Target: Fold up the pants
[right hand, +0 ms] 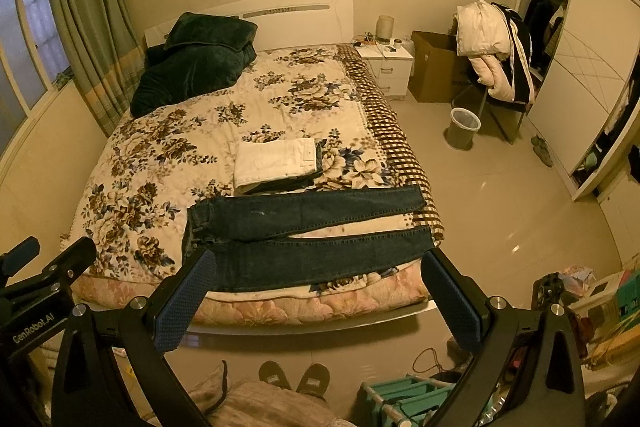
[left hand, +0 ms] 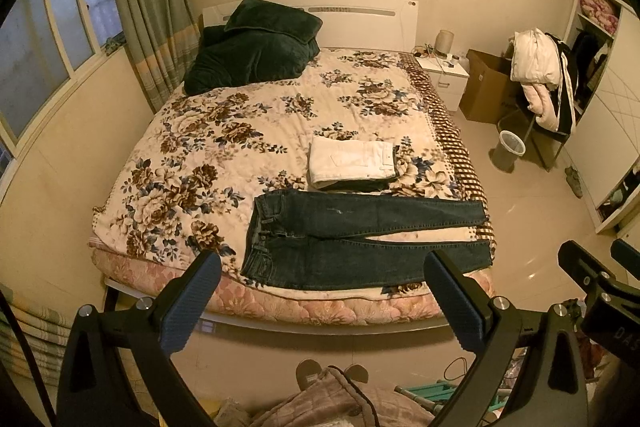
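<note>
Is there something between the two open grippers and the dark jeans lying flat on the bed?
Nothing visible. The left gripper and right gripper are both open above the foot of the bed, and the dark jeans lie uncovered. The folded white pants sit behind them, out of the way.

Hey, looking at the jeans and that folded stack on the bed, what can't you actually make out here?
- Dark jeans: right wrist view, the near waistband corner sits behind the right gripper finger.
- Folded white pants: a dark garment lies underneath, only its edge showing.
- Nightstand: the items on top are too small.
</note>
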A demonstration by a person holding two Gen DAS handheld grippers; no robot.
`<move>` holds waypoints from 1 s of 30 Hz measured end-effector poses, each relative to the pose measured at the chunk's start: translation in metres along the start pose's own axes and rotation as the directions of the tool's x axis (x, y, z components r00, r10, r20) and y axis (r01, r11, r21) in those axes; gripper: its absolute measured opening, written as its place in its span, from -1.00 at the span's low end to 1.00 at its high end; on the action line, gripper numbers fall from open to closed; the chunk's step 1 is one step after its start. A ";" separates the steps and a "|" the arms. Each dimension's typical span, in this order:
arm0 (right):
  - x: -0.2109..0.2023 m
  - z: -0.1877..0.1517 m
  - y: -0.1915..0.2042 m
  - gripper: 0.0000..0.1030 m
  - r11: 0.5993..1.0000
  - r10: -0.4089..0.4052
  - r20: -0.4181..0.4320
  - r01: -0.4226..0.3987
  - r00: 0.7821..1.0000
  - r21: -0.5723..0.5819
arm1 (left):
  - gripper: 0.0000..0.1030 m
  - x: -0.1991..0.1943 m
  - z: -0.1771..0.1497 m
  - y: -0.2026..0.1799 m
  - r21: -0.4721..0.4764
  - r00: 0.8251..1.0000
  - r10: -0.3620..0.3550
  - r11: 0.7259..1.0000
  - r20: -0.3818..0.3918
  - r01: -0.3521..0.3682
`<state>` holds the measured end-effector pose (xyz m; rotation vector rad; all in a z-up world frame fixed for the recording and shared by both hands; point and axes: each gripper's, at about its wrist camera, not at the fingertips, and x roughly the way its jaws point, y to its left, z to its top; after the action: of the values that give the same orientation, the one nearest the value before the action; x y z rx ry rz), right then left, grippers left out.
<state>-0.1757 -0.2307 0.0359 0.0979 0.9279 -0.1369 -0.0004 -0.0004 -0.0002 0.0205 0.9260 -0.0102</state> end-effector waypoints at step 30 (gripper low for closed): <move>0.146 0.029 -0.007 1.00 0.993 -0.115 -0.048 0.116 0.992 0.015 | 1.00 0.139 0.036 0.021 0.014 0.998 0.066 0.998 -0.007 -0.065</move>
<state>-0.0674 -0.2524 -0.0636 0.0644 0.9802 -0.2507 0.1123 0.0200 -0.0895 0.0640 0.9319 0.0441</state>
